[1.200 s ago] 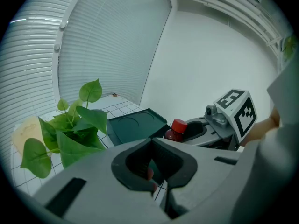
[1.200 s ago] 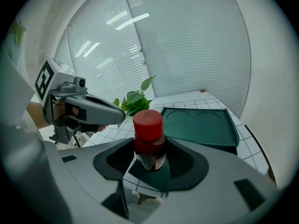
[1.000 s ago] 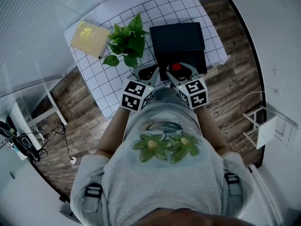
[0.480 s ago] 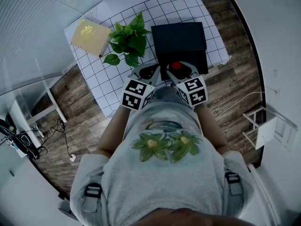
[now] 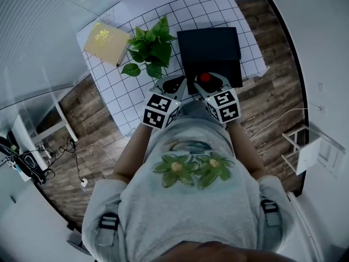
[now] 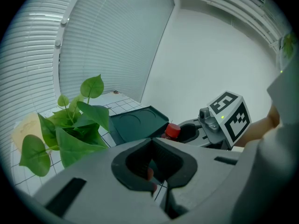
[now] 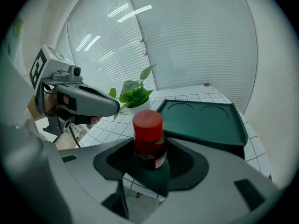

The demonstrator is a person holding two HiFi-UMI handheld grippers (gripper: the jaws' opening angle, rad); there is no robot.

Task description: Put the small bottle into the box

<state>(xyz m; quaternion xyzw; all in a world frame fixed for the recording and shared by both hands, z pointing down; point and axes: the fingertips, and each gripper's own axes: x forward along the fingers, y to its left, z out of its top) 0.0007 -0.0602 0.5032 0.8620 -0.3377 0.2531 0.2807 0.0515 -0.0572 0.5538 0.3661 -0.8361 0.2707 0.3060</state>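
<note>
We are clamping the fingers of the right gripper (image 7: pixel 150 167) on the small bottle (image 7: pixel 148 139), holding it upright just near of the dark box (image 7: pixel 205 120). The right gripper view is showing its label, while the head view is showing only the red cap. The left gripper (image 6: pixel 154 171) is holding its fingers together, empty, right of the plant (image 6: pixel 70 129).

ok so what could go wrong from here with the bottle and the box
The box looks closed, its lid flat on top, so the small bottle may have nowhere to go. The right hand-held gripper clamps only the bottle's lower body, so it could tilt or slip. The plant stands close beside the box and could get brushed.
</note>
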